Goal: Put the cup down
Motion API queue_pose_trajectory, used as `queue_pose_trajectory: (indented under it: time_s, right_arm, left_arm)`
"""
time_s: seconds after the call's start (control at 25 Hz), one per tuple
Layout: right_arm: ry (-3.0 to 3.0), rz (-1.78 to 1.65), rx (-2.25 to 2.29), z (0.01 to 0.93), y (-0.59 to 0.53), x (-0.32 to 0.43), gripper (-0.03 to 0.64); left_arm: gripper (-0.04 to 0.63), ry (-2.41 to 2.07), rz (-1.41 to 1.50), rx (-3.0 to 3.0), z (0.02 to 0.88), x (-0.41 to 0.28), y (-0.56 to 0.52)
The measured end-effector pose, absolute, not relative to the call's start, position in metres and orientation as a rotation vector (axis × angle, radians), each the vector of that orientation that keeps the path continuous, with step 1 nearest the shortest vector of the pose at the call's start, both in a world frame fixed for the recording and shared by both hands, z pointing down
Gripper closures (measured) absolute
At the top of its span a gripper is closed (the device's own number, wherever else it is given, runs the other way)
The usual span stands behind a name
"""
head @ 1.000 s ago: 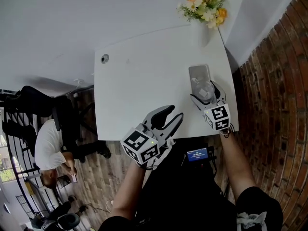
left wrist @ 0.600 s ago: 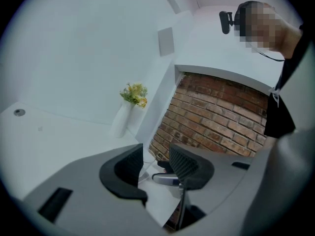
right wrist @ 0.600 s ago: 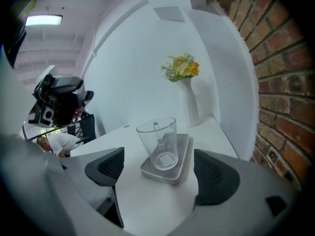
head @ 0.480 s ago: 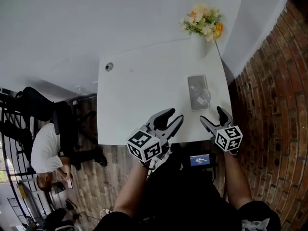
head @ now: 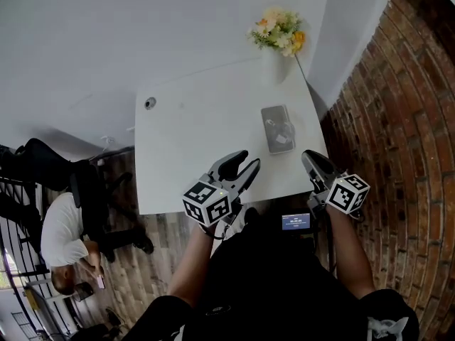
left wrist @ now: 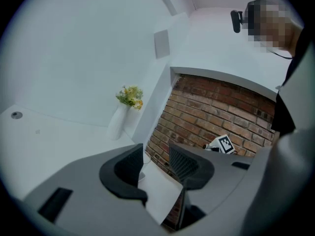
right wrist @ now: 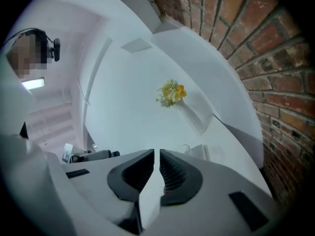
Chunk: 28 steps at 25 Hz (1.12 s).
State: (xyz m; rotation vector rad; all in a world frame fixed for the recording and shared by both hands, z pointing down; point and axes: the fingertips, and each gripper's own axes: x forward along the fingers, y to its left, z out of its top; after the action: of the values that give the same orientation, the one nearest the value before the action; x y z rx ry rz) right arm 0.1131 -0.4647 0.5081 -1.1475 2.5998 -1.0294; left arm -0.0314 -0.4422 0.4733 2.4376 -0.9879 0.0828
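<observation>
Cup (head: pixel 283 128) set on table (head: pixel 192 141), clear of both sets of jaws.

Head view: the cup stands on a grey tray (head: pixel 272 114), ahead of and between the left gripper (head: pixel 247 160) and the right gripper (head: pixel 310 158), touching neither. Right gripper view: the jaws have just been closing and stand almost together, with only a thin slit between them and nothing in it. The tray edge shows just beyond their tips. Left gripper view: the jaws are apart and empty, the table corner showing through the gap. Only this view shows the right gripper's marker cube (left wrist: pixel 225 144) against the brick wall (left wrist: pixel 221 107).
</observation>
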Motion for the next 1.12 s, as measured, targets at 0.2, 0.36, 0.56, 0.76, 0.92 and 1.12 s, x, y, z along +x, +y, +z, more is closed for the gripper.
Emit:
queue_pose_trajectory:
  time_s: [0.2, 0.36, 0.56, 0.76, 0.92, 1.12]
  right_arm:
    - [2.612, -0.936, -1.151, 0.478, -0.456, 0.112, 0.603]
    - [2.647, -0.873, -1.195, 0.472, -0.453, 0.110, 0.604]
    - [2.641, -0.862, -1.220, 0.472, -0.452, 0.113, 0.604]
    - [2.633, -0.842, -1.245, 0.472, -0.455, 0.113, 0.604]
    - [2.620, -0.831, -1.285, 0.474, -0.459, 0.111, 0.604]
    - [2.608, -0.826, -1.320, 0.474, -0.463, 0.111, 0.604]
  left_arm:
    - [0.437, -0.963, 0.055, 2.451, 0.472, -0.023, -0.434]
    - [0.453, -0.947, 0.022, 2.462, 0.470, -0.020, -0.433]
    - [0.538, -0.935, -0.015, 2.482, 0.465, -0.018, -0.433]
    - [0.588, -0.915, -0.033, 2.525, 0.457, -0.019, -0.431]
    - [0.588, -0.896, -0.046, 2.530, 0.455, -0.020, -0.430]
    - [0.588, -0.894, -0.046, 2.524, 0.456, -0.024, -0.432]
